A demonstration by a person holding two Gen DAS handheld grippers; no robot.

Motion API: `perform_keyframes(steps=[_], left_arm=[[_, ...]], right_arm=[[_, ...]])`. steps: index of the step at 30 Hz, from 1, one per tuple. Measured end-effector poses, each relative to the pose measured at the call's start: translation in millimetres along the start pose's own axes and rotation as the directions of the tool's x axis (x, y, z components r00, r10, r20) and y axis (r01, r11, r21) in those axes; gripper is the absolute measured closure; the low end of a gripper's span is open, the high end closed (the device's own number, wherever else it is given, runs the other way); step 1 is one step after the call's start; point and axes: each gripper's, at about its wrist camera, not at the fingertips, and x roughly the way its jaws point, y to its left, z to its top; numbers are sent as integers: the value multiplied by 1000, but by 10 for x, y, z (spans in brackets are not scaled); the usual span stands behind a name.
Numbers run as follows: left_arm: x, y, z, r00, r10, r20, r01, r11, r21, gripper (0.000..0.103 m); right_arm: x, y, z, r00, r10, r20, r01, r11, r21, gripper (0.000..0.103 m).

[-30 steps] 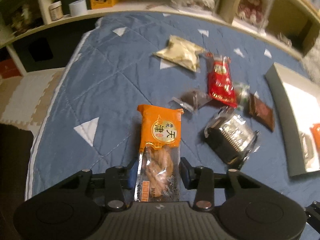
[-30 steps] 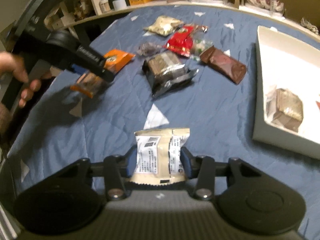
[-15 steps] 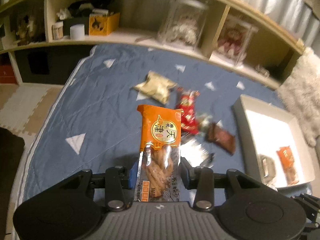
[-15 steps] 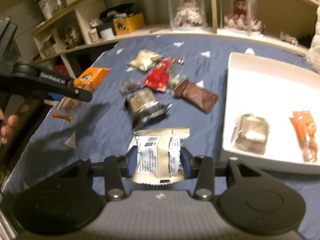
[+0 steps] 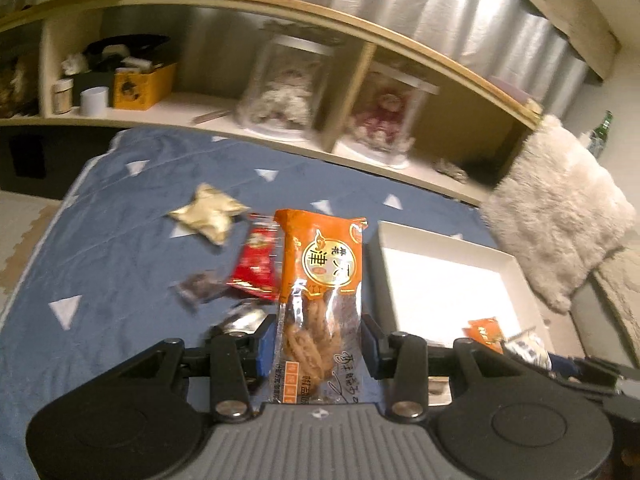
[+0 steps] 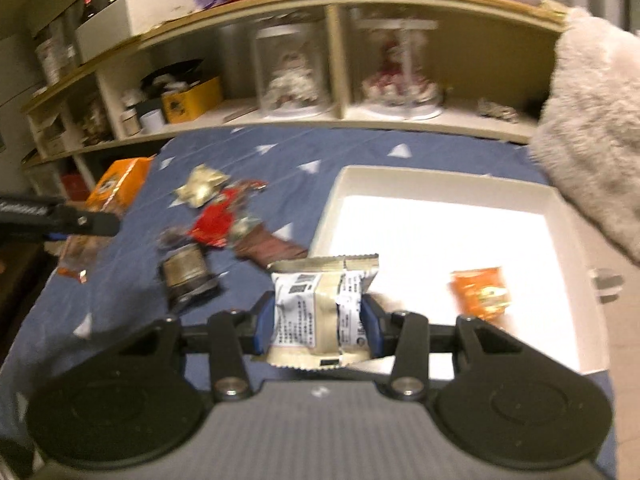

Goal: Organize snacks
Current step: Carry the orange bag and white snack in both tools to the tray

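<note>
Having lifted since a moment ago, the right gripper (image 6: 318,320), clamping a pale packet (image 6: 320,312), is nearing the white tray (image 6: 568,216) just ahead-right, while the left gripper (image 5: 318,350) is clamping an orange packet (image 5: 320,280).

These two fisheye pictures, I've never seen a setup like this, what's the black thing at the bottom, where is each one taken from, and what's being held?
No robot here: a person holds a pair of hand-held tongs in each hand, and a camera on each pair looks forward along its two fingers. The black shape at the bottom is the tool's own body.

The left view shows the left tongs shut on a long orange snack packet. The right view shows the right tongs shut on a beige and white packet.

Below lies a blue quilt with loose snacks: a gold packet, a red one, a brown one. Beside them is a white box with an orange packet already inside.
</note>
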Motion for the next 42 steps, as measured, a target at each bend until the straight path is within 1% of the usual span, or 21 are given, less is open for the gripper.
perform_keyframes(steps=[5,10,14,17,20,25,27,31,38,40,42], left_arm=[[147,-331,-5,999,-36,-20,36,999,14,59],[321,-693,-35,996,-80,-46,81,996,36,59],[505,-966,-64,991,-116,-72,118,992,30,59],[650,-1158,-92,985,-145,-93,148,989,24,59],[806,-1323,-123,979,-171,-110,173,985,9,59],[1168,-1536,-220,963,-215,-165,206,976,-73,58],[1307,-1611,-268,958,-216,-188,202,975,-92,58],[1614,-1759,-343,952,-190,-240,171,980,-97,58],[2024,-1862,-410,938,-188,-290,154,979,-135,58],[2103,-1856,-450,939,-176,-295,139,980,-143,58],[2145,-1835,-476,947,-138,-289,104,986,-131,58]], right_arm=[[-107,-322,37,999,-38,30,37,999,39,52],[-184,-554,35,995,-79,53,77,996,49,52],[-179,-708,23,991,-122,49,119,991,63,52],[-185,-852,8,990,-128,56,122,987,102,52],[-198,-1037,-34,988,-146,59,135,979,152,52],[-113,-1315,-96,984,-172,37,159,958,237,52],[-77,-1407,-119,983,-184,26,171,951,256,52],[16,-1601,-164,976,-220,-2,209,926,315,52],[175,-1803,-224,968,-247,-43,247,910,332,52],[233,-1869,-257,968,-244,-61,250,904,345,52],[295,-1923,-274,966,-248,-79,260,903,342,52]])
